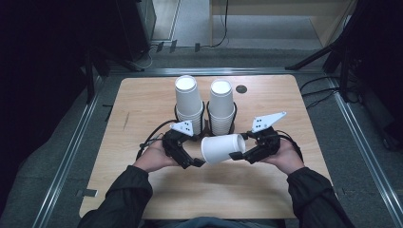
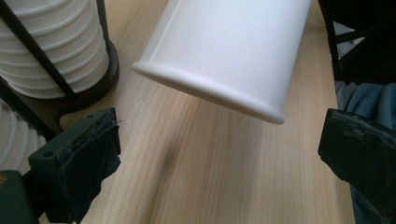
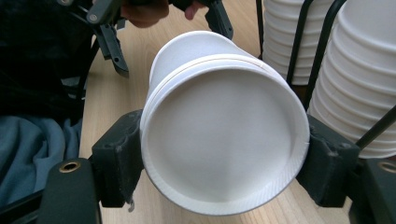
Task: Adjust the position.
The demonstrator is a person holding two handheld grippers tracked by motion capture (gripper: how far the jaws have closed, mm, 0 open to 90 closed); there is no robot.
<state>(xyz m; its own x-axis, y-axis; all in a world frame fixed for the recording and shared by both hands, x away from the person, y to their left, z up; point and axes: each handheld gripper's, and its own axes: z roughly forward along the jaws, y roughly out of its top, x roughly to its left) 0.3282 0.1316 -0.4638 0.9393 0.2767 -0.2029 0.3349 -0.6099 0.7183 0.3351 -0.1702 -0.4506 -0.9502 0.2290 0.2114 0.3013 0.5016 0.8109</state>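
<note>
Above the table, right gripper clamps the cup.

We see our right hand-held gripper clamping a white paper cup on its side, base toward us, above the wooden surface; stacked cups stand at right.

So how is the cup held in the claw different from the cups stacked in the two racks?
The held cup lies on its side above the table, clamped at its base end by the right claw; the stacked cups stand bottom-up. The held cup is alone; the stacked cups are nested in columns inside dark wire racks. All are plain white paper cups of the same shape.
</note>
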